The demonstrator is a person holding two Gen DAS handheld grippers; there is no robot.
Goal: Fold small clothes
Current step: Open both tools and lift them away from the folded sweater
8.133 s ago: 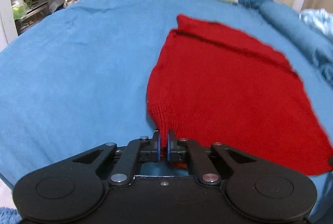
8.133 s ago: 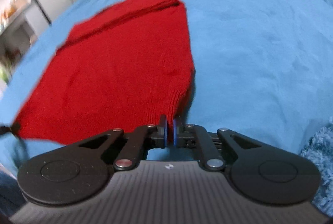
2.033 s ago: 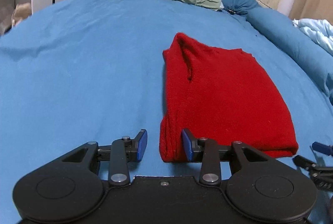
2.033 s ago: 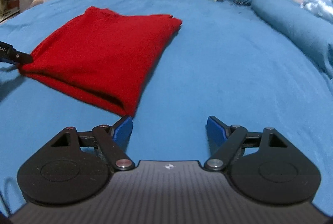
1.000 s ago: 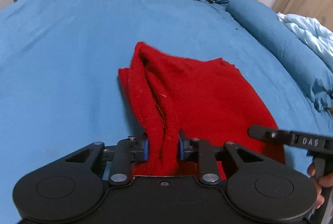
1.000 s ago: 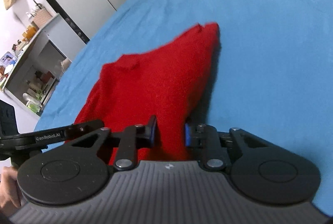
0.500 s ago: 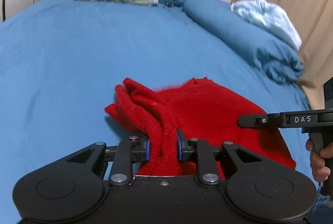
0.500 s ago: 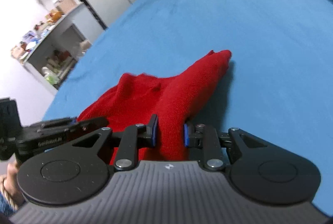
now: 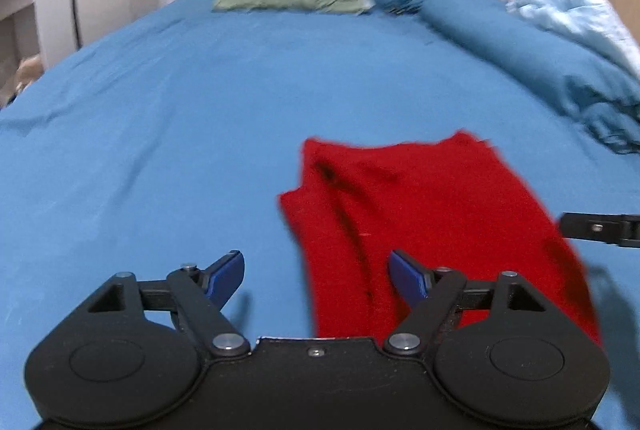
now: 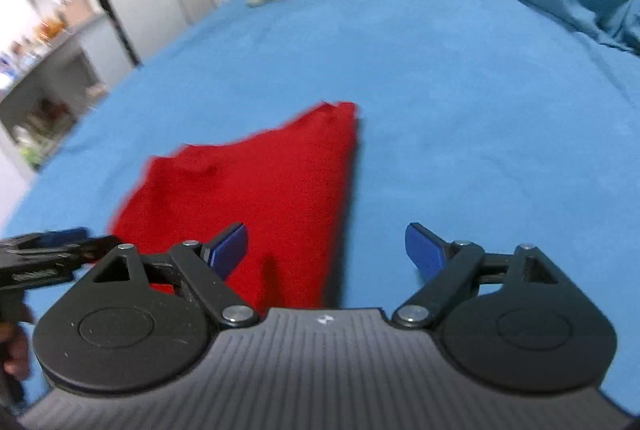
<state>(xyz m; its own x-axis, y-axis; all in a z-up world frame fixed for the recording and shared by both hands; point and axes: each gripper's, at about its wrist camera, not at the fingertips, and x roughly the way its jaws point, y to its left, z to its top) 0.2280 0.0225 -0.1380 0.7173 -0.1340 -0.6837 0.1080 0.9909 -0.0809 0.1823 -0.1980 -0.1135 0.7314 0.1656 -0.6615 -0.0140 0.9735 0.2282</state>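
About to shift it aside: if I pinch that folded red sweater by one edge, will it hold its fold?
Probably not. The red sweater is soft knit lying in loose creased layers on the blue bedsheet, so it would likely sag and unfold. It looks light. Pushing it may bunch it rather than slide it.

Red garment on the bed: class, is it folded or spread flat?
Folded: the red garment lies compact on the blue bed sheet, layered edges stacked along its left side.

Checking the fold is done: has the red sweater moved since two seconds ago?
Yes. The sweater now lies nearer the rolled blue duvet, towards the right side of the bed in the left wrist view. Both jaws have just opened and released it.
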